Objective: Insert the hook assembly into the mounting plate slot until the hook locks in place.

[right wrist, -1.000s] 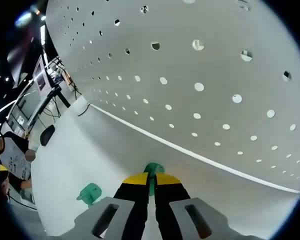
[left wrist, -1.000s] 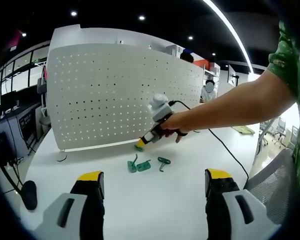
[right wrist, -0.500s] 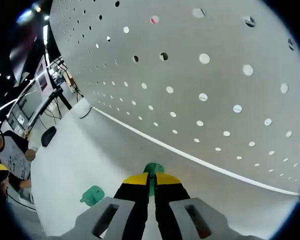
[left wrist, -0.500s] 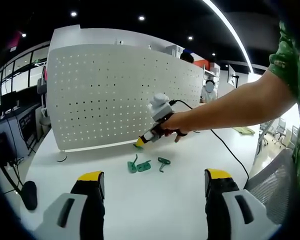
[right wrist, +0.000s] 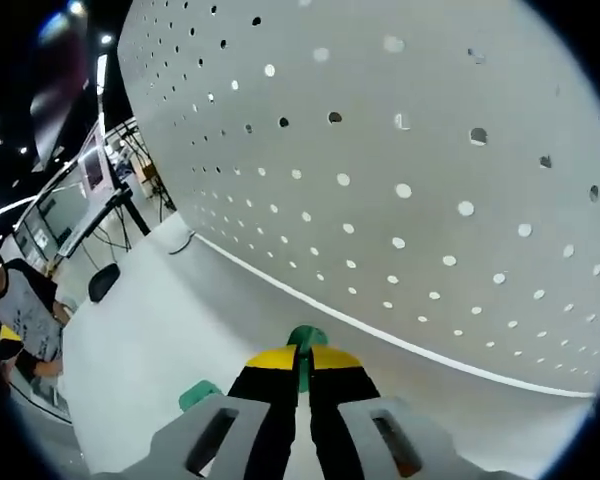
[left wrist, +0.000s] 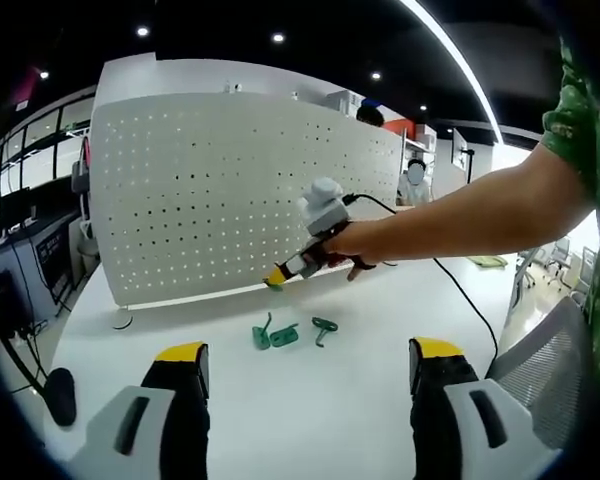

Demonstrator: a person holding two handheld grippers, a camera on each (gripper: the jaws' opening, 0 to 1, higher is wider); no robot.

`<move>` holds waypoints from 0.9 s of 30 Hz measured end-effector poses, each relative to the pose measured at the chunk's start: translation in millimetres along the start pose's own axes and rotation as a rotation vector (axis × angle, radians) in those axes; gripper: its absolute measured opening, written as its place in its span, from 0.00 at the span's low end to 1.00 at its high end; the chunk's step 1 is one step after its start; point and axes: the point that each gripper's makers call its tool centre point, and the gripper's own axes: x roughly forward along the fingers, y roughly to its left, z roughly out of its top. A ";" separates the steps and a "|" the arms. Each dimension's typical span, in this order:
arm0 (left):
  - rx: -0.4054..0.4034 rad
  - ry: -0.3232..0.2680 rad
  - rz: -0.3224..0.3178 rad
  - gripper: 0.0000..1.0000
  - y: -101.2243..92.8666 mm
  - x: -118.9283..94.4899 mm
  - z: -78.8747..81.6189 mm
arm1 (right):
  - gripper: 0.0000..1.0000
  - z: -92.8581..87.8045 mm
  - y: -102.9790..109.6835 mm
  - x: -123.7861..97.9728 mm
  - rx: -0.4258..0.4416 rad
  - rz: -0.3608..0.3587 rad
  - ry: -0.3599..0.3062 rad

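My right gripper (right wrist: pixel 300 368) is pinching a green hook (right wrist: pixel 306 340) tight between its jaws, aiming it at the pegboard (right wrist: pixel 430 150) ahead; my left gripper (left wrist: pixel 305 370) is waiting wide open and empty behind the spare hooks (left wrist: pixel 285 333).

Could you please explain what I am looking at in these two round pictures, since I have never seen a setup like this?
No robot here: a person holds a hand tool in each hand, each ending in two-jawed tongs with a fisheye camera riding on it.

The left gripper view looks along the left tongs, whose yellow-tipped jaws stand wide apart, holding nothing. Ahead lies a white table with a white perforated panel standing on it. Three loose green hooks lie on the table. The person's arm reaches in from the right, holding the right tongs near the panel's foot.

The right gripper view looks along those tongs from close to the panel. Their jaws are shut on a green hook, pointed toward the panel's lower rows of holes.
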 end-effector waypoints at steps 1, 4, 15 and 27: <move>0.000 -0.001 -0.001 0.84 -0.5 -0.2 0.7 | 0.02 0.3 -0.1 -0.5 0.000 0.000 -0.003; 0.006 -0.002 -0.002 0.84 -1.0 -0.4 1.8 | 0.02 1.2 -0.4 -5.9 0.006 -0.003 -0.017; 0.001 -0.013 -0.011 0.84 -3.2 -2.1 9.8 | 0.02 10.6 0.1 -27.1 0.010 -0.014 -0.088; 0.024 -0.017 -0.021 0.84 -8.1 -3.0 17.4 | 0.02 19.5 10.1 -53.0 0.013 -0.005 -0.175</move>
